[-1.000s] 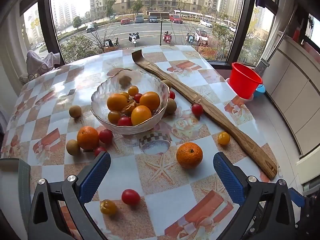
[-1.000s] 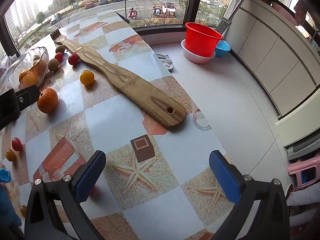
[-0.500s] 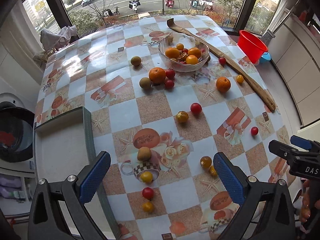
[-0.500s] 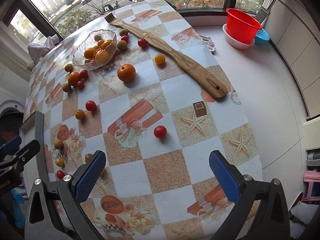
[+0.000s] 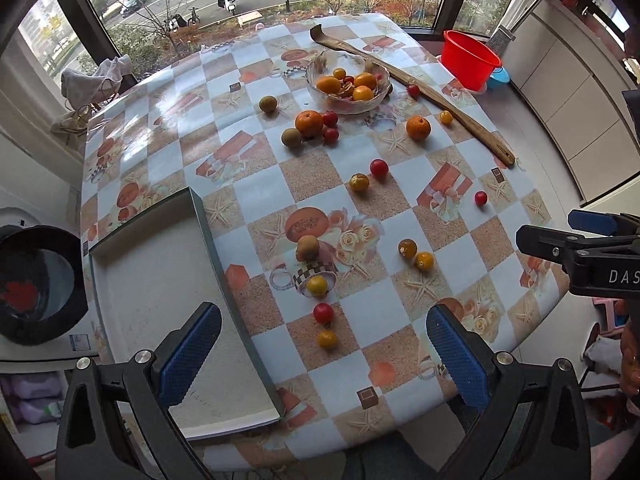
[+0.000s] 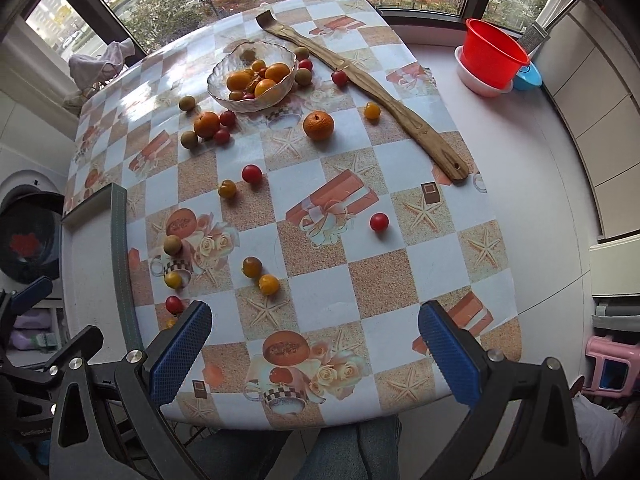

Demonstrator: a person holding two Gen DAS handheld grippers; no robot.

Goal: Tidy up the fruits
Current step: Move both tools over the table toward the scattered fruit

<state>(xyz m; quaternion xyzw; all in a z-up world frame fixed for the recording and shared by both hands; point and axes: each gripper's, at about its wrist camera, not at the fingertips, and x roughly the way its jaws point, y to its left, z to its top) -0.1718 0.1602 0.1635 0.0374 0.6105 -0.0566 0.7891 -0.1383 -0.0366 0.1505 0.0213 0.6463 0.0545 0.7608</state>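
Observation:
A glass bowl (image 5: 381,95) (image 6: 224,96) holding oranges and small tomatoes stands at the far side of the table. Loose fruit is scattered over the checked tablecloth: two oranges (image 5: 309,123) (image 6: 318,125), brown kiwis (image 5: 307,247), and several red and yellow cherry tomatoes (image 5: 323,313) (image 6: 378,222). My left gripper (image 5: 320,354) is open and empty, high above the near table edge. My right gripper (image 6: 314,350) is open and empty, also above the near edge; it shows side-on in the left wrist view (image 5: 580,236).
A long wooden back-scratcher (image 5: 440,102) (image 6: 384,98) lies to the right of the bowl. A red bucket (image 5: 470,58) (image 6: 494,54) stands on the sill at the right. A raised white board (image 5: 160,312) covers the table's near left. A washing machine (image 5: 36,284) is at the left.
Both grippers have pulled far back and up from the table, from close over the fruit to above the near edge. Both stay open and empty. No fruit has moved.

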